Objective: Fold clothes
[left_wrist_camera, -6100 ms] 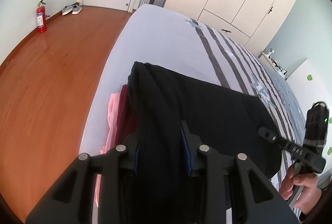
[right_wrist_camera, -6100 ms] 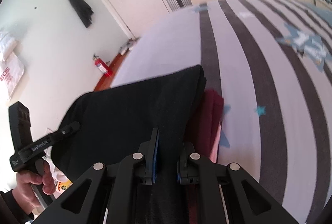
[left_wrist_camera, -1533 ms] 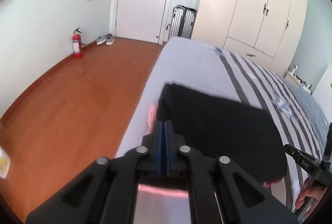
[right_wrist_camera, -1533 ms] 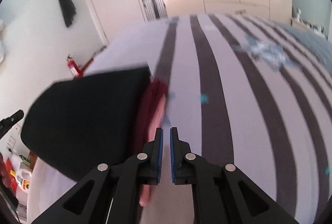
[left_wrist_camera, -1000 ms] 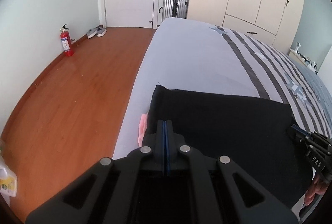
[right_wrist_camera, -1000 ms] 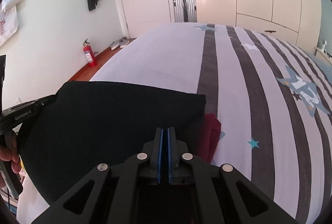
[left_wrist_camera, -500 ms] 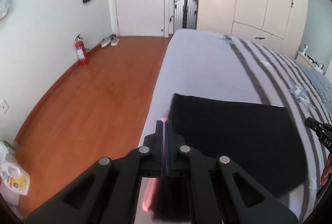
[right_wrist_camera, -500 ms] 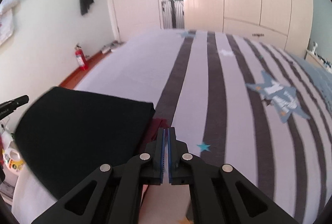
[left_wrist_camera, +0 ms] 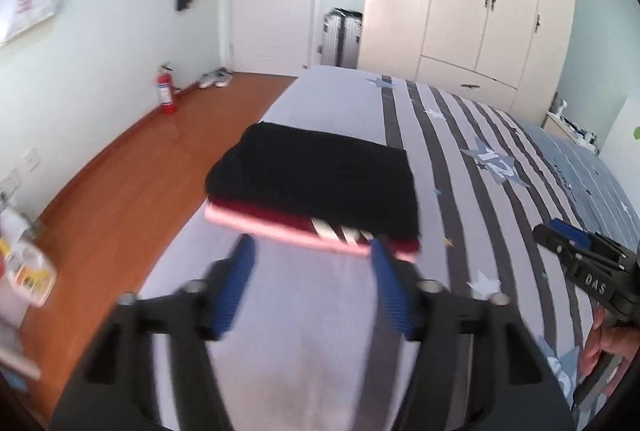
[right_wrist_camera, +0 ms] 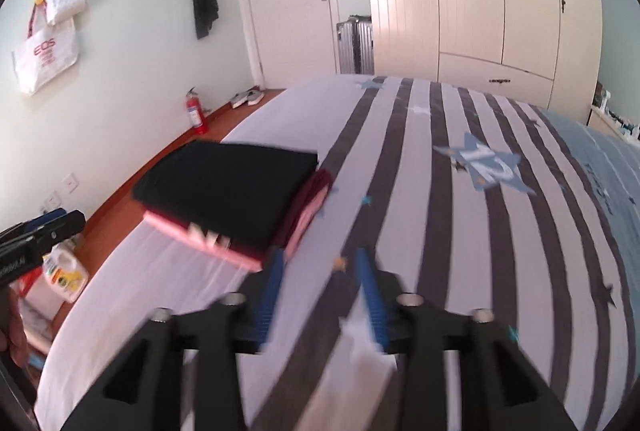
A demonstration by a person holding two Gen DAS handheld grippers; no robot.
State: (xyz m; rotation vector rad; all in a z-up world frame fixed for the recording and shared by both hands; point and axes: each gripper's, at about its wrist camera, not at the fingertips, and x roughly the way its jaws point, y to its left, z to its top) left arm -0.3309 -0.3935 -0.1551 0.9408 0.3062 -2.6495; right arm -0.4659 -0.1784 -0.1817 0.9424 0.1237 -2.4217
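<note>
Left wrist view: I've let go of the black folded garment (left_wrist_camera: 316, 179); it now tops the stack, over maroon and pink layers (left_wrist_camera: 280, 229), mid-frame near the bed (left_wrist_camera: 460, 135) edge. Left gripper (left_wrist_camera: 310, 281) jaws opening wide, nothing between; right gripper (right_wrist_camera: 318, 291) opening too, empty. Looks like this item's done. Fire extinguisher (left_wrist_camera: 166, 93), suitcase (left_wrist_camera: 342, 37) well apart; nothing blocks.

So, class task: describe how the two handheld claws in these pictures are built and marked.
Each is a black plastic frame with silver bolts and ridged blue pads. The left claw and right claw look alike. Seen side-on, the right claw's body carries white lettering "DAS"; part of a hand grips its handle.
</note>
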